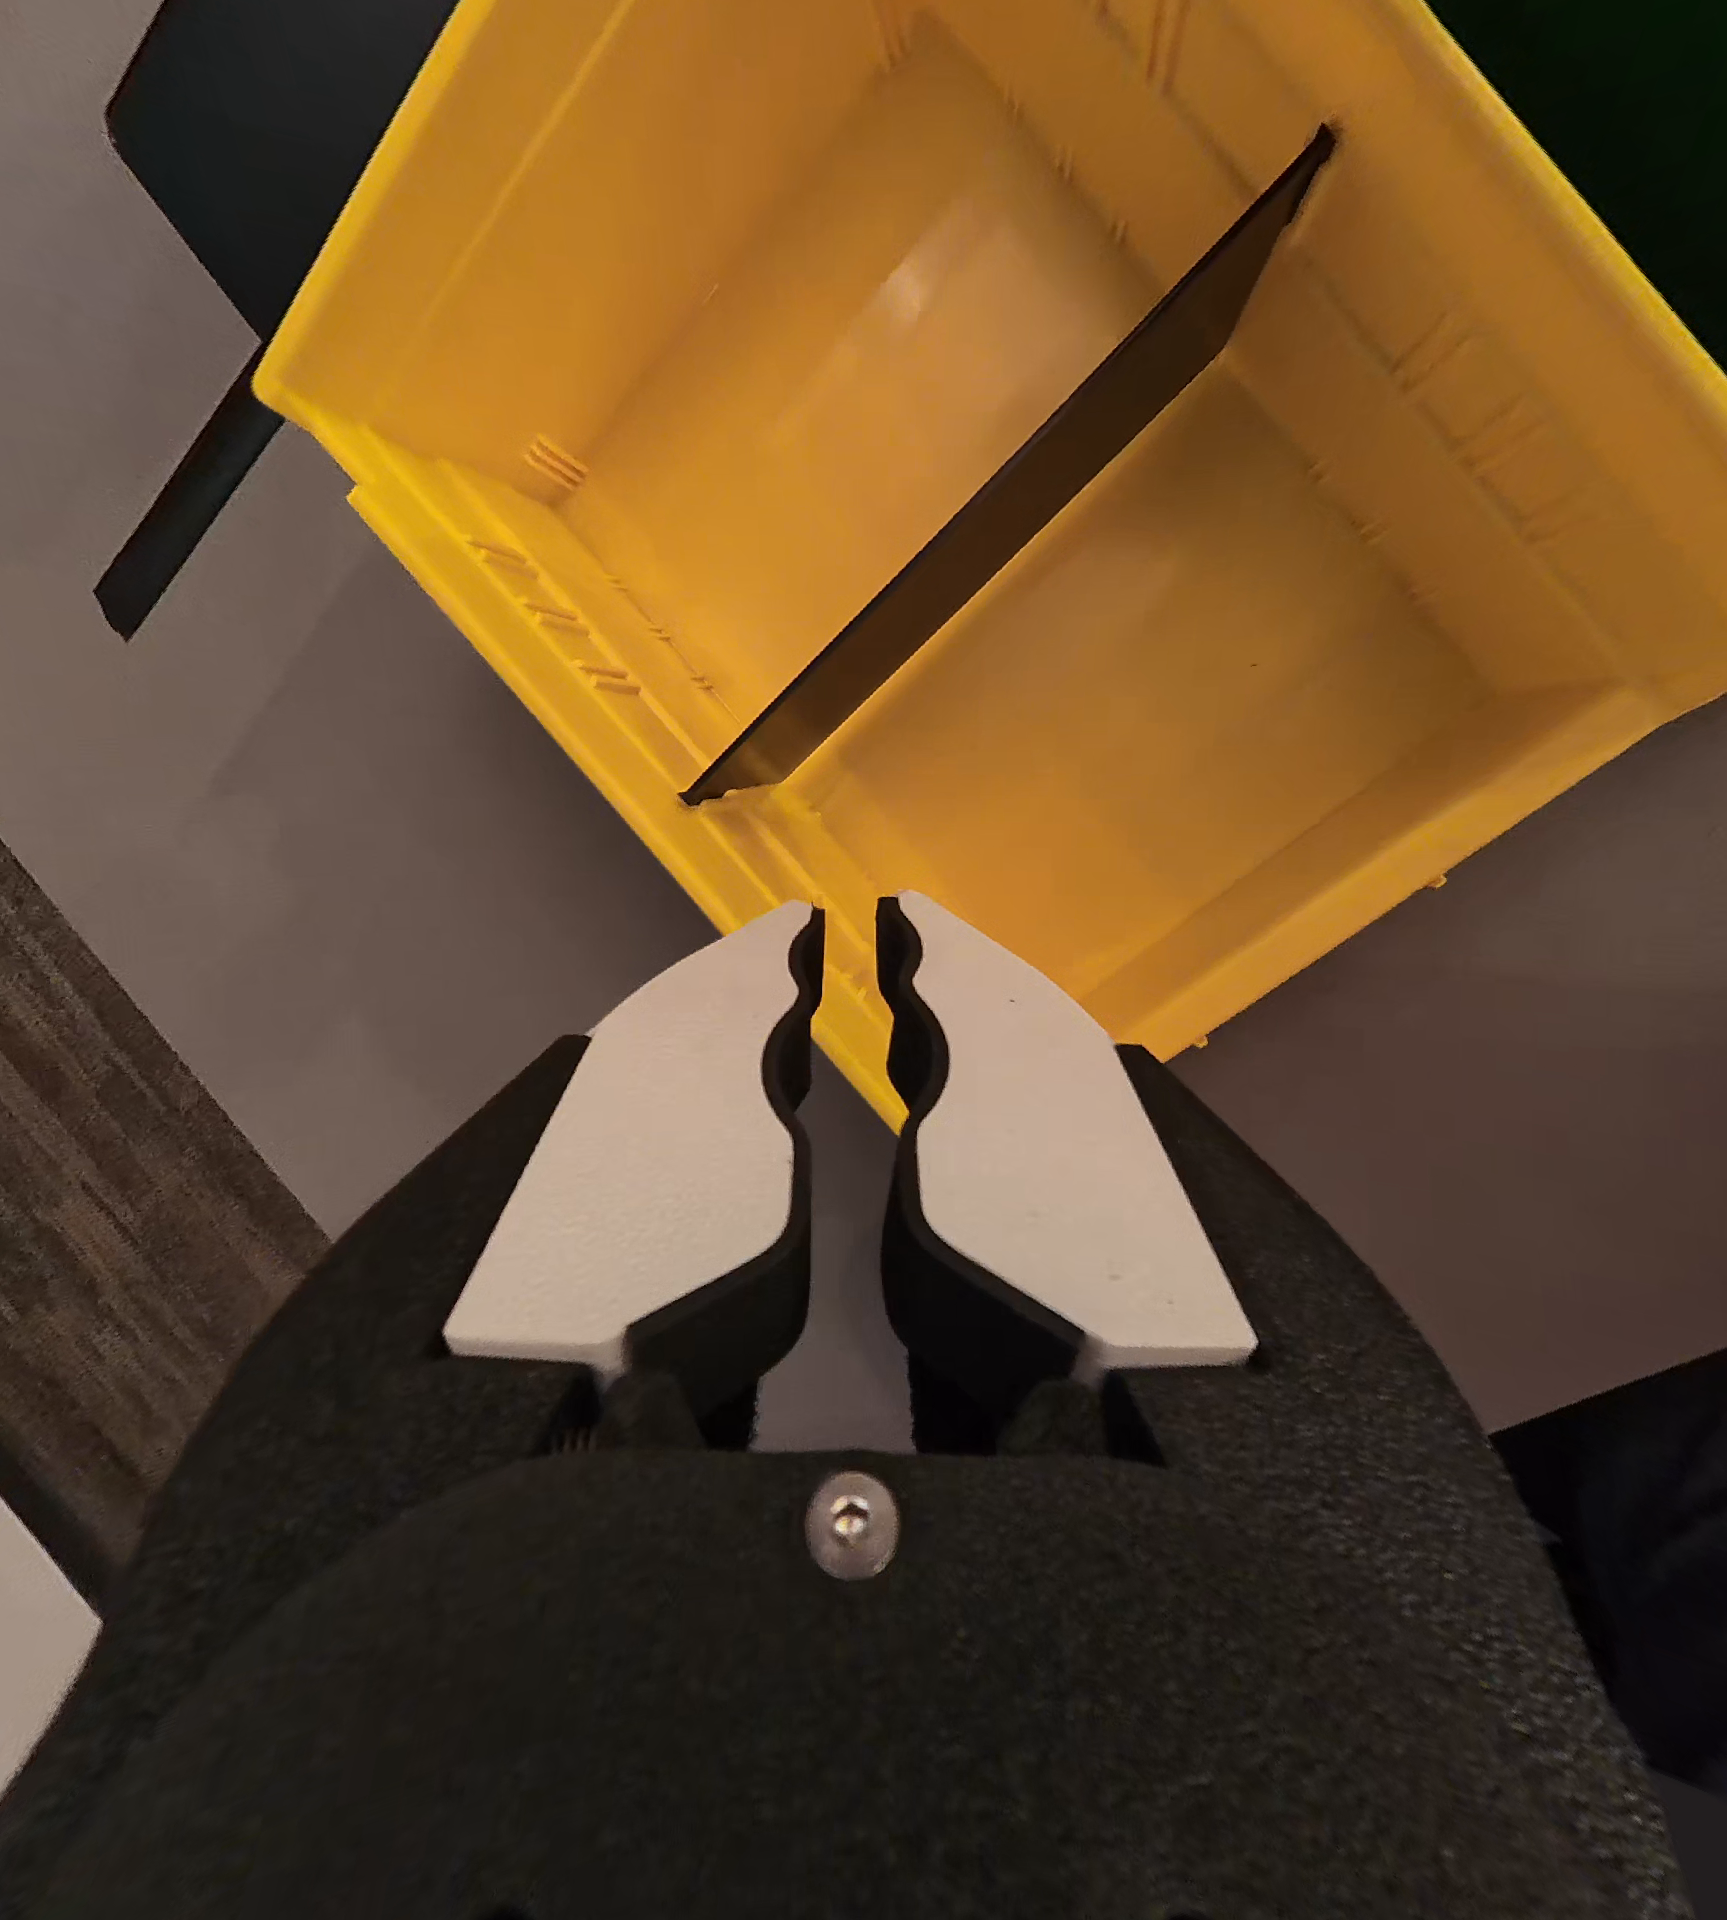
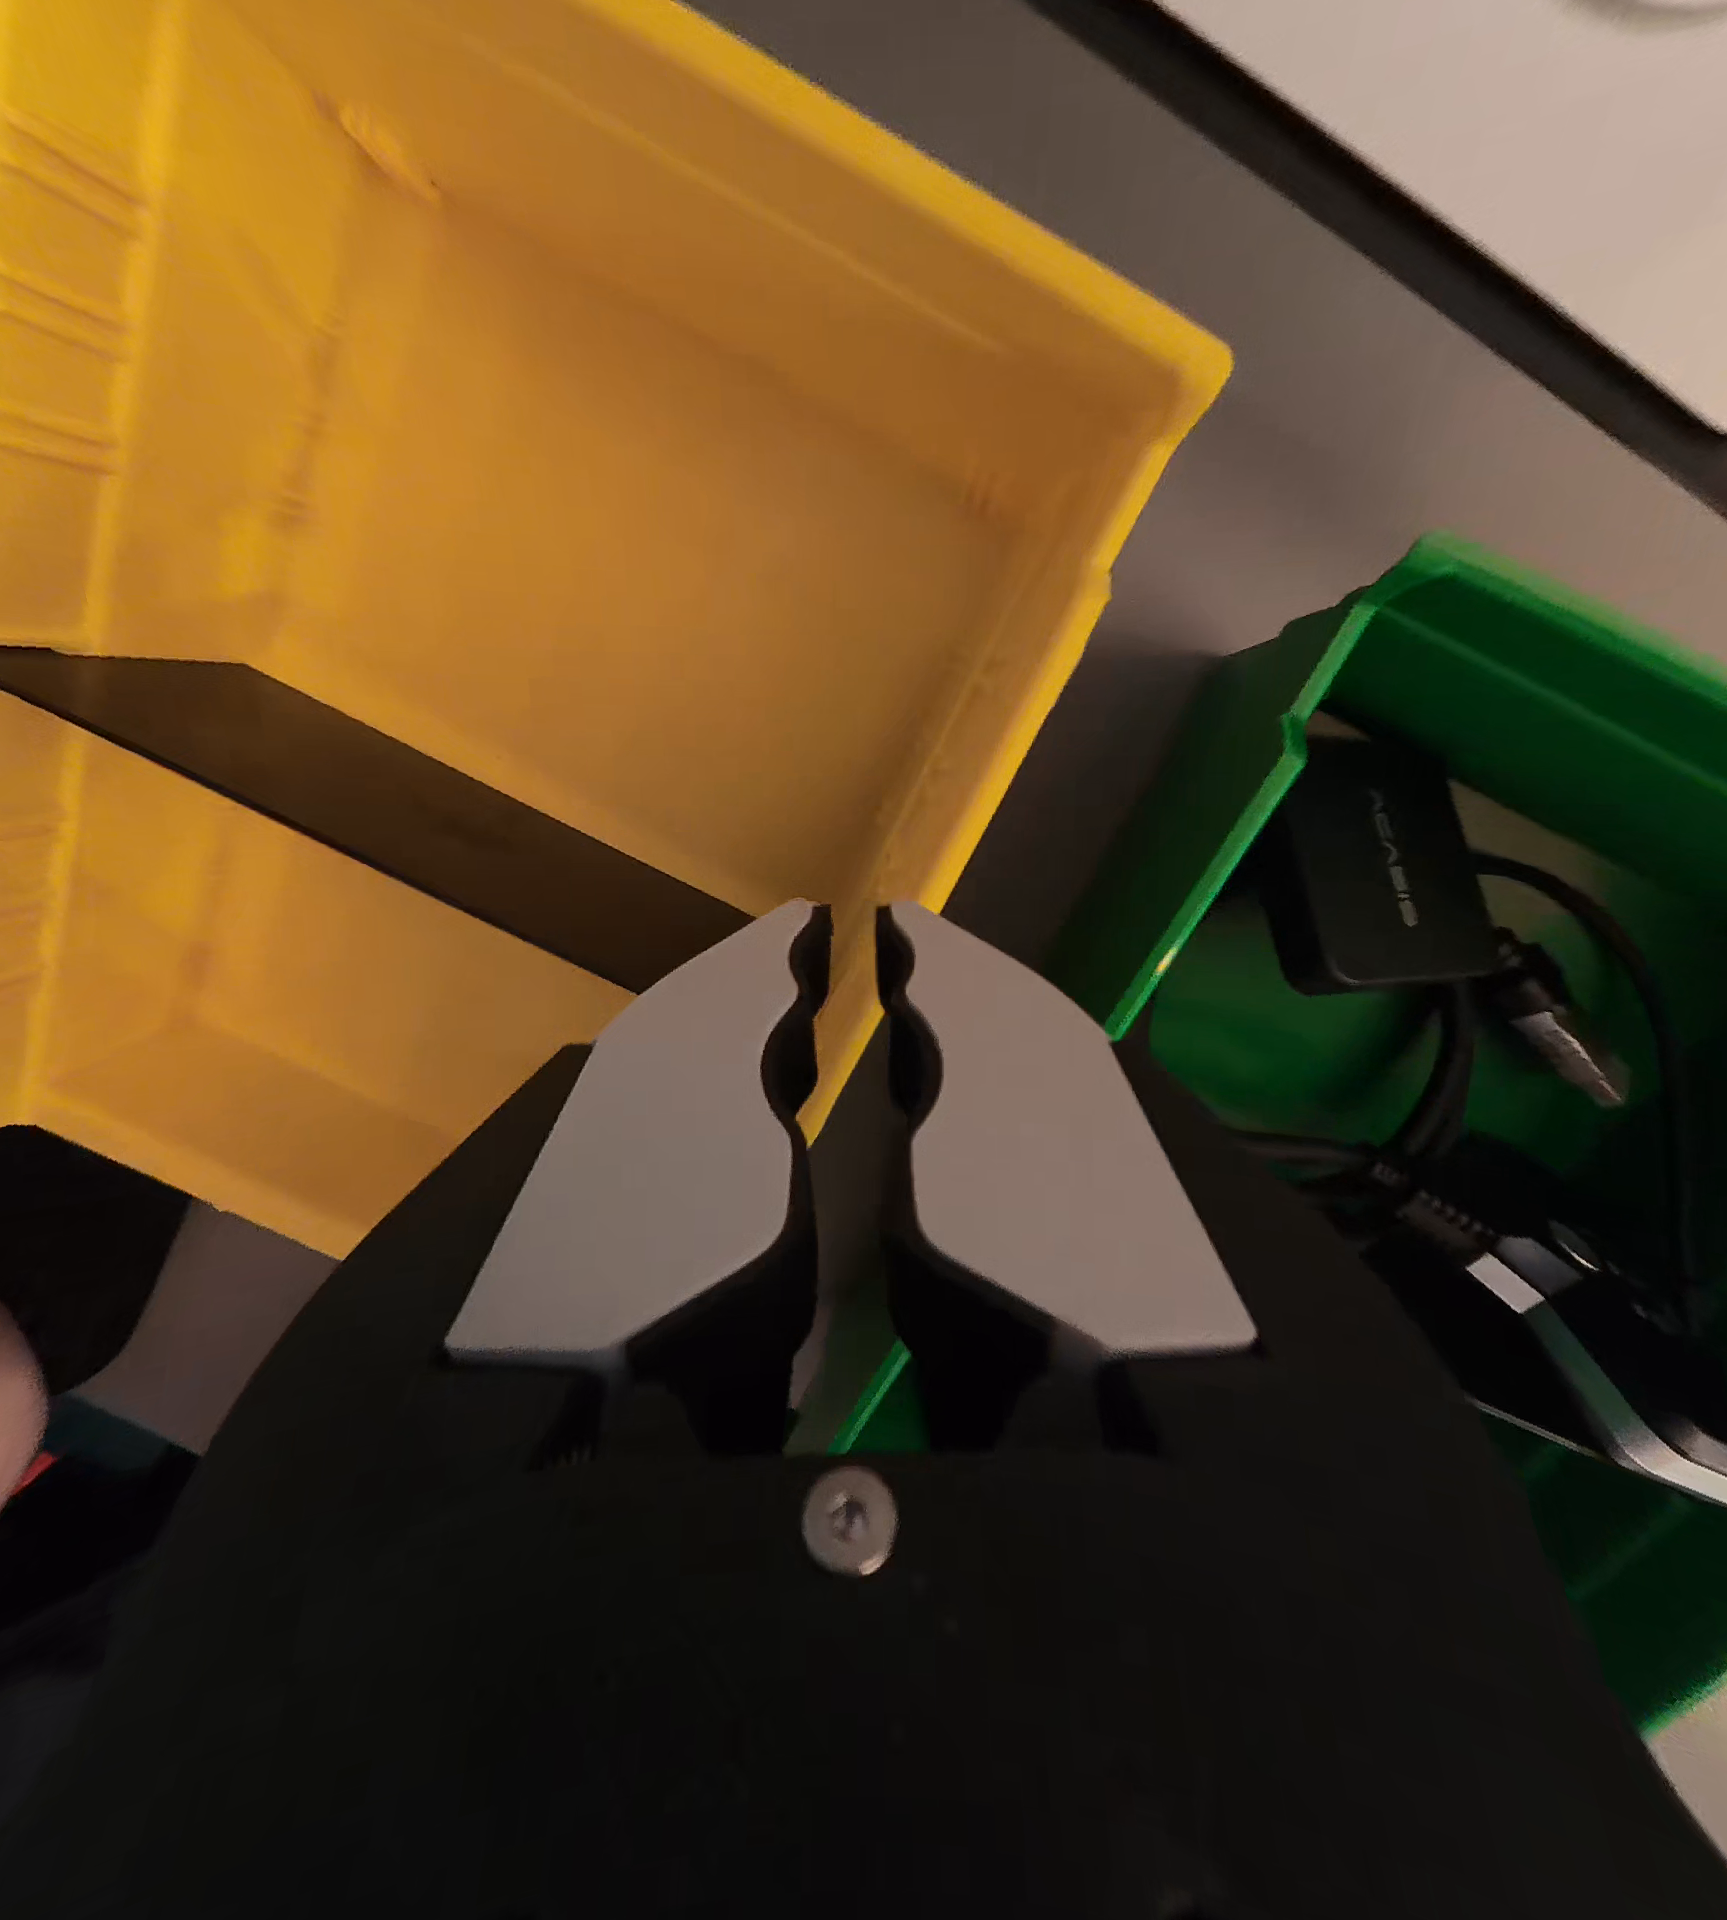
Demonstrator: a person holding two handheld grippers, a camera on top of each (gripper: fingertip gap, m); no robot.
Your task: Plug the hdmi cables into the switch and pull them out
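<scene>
Grey tabletop [image 1: 339, 852], bordered by striped carpet at the left of the left wrist view. A yellow bin [image 1: 485, 312] sits on it, split by a black divider [image 1: 1025, 468]; both compartments appear empty.

Left gripper [image 1: 850, 914]: jaws nearly together, a narrow slit between them, nothing held. It hovers over the near rim of the yellow bin.

Right gripper [image 2: 851, 920]: same condition, narrow slit, nothing held, positioned over the yellow bin's corner. This view is motion-blurred.

Task items: located in a green bin [image 2: 1243, 790] just beside the yellow bin, seen only in the right wrist view. A black box, taken to be the switch [image 2: 1378, 873], leans against the bin's inner wall. Black cables [image 2: 1451, 1049] lie coiled beneath it, with a metal plug end [image 2: 1576, 1049] exposed. A flat silver-and-black item lower in the bin cannot be identified.

Progress, as judged: nothing started. Whether any cable is seated in the switch cannot be determined. Retrieval, plugging in and pulling out all appear outstanding.
</scene>
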